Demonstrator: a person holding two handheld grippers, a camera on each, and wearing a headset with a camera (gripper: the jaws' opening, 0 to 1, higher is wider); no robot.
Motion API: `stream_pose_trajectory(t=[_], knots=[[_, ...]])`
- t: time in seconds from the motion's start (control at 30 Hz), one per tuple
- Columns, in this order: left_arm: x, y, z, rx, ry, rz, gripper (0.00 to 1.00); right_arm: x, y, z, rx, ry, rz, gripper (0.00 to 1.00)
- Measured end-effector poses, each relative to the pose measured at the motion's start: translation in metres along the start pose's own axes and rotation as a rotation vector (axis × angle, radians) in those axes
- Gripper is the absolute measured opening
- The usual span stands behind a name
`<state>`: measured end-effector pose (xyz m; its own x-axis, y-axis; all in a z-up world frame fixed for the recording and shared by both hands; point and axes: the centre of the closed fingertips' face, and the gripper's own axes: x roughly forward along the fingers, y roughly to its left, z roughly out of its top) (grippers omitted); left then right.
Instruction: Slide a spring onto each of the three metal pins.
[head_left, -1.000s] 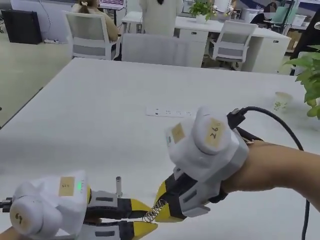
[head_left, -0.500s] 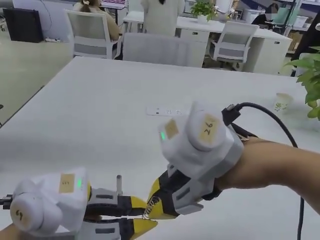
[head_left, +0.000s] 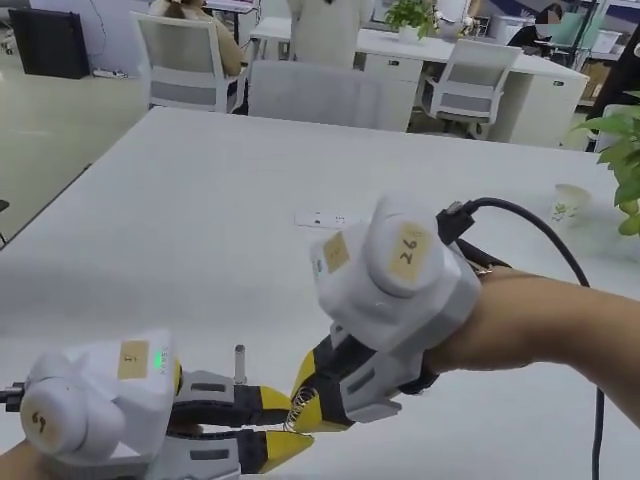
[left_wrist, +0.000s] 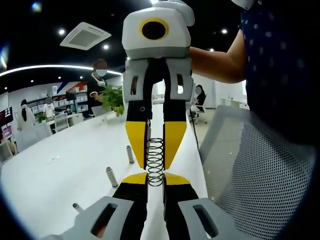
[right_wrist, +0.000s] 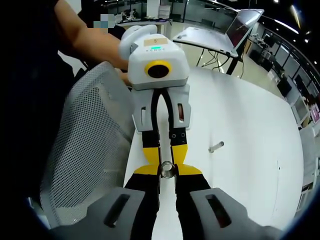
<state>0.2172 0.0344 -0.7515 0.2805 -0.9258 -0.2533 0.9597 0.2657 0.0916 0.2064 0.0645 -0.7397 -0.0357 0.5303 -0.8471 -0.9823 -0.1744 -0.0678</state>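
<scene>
Right now, in the head view, the left gripper (head_left: 278, 428) and the right gripper (head_left: 312, 390) meet tip to tip low over the white counter (head_left: 250, 200). The spring (head_left: 297, 403) bridges them, and an upright metal pin (head_left: 239, 362) stands just behind the left one. In the left gripper view the spring runs in line between both pairs of yellow tips, each gripper narrowed onto one end. On the counter a far pin (left_wrist: 129, 154) and a middle pin (left_wrist: 111, 176) both look sprung, while a bare pin (left_wrist: 77, 206) stands nearest. The right gripper view looks down the spring's open end, pinched where the tips meet. I judge this the last spring, mid hand-over: next, one gripper should let go and the other should line the coil's bore over the bare pin and lower it
</scene>
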Motion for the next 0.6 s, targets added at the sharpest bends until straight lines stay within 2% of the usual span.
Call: stream_pose_trajectory(t=[0.6], knots=[[-0.0060,0.0006,-0.0083,-0.032,-0.001,0.018,0.12,0.0021,-0.0060,-0.0027,0.001,0.021,-0.013,0.08]])
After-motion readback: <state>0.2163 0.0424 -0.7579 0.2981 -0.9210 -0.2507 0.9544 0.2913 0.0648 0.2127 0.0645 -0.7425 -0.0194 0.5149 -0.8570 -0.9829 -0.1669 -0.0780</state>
